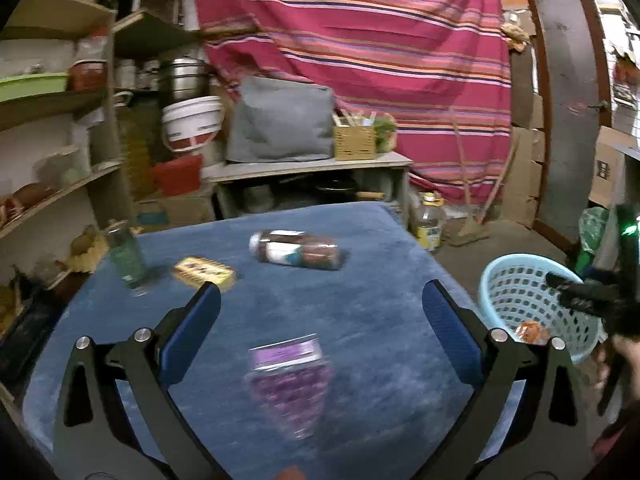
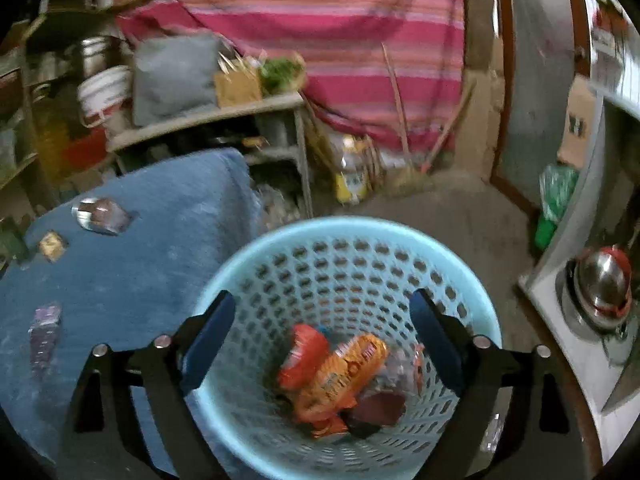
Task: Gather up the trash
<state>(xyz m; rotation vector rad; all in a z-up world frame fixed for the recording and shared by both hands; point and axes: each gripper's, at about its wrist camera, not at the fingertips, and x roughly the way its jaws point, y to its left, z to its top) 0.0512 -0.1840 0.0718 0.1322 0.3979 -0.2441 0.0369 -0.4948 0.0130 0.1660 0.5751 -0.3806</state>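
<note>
My left gripper (image 1: 320, 296) is open and empty above the blue-covered table (image 1: 380, 248). A purple wrapper (image 1: 290, 384) lies between and just below its fingers. Farther off lie a dark bottle on its side (image 1: 298, 249) and a yellow packet (image 1: 204, 272); a green glass bottle (image 1: 126, 258) stands at the left. My right gripper (image 2: 322, 316) is open and empty over the light-blue perforated basket (image 2: 348, 236). Orange wrappers (image 2: 340, 368) and a dark one lie inside it. The basket (image 1: 516, 276) also shows at the right of the left wrist view.
Wooden shelves (image 1: 60, 100) with pots and a white bucket (image 1: 192, 122) stand left of the table. A low bench (image 1: 308, 168) with a grey cushion stands behind. A yellow-labelled jug (image 1: 430, 220) sits on the floor. A steel bowl (image 2: 604, 284) sits on a counter at right.
</note>
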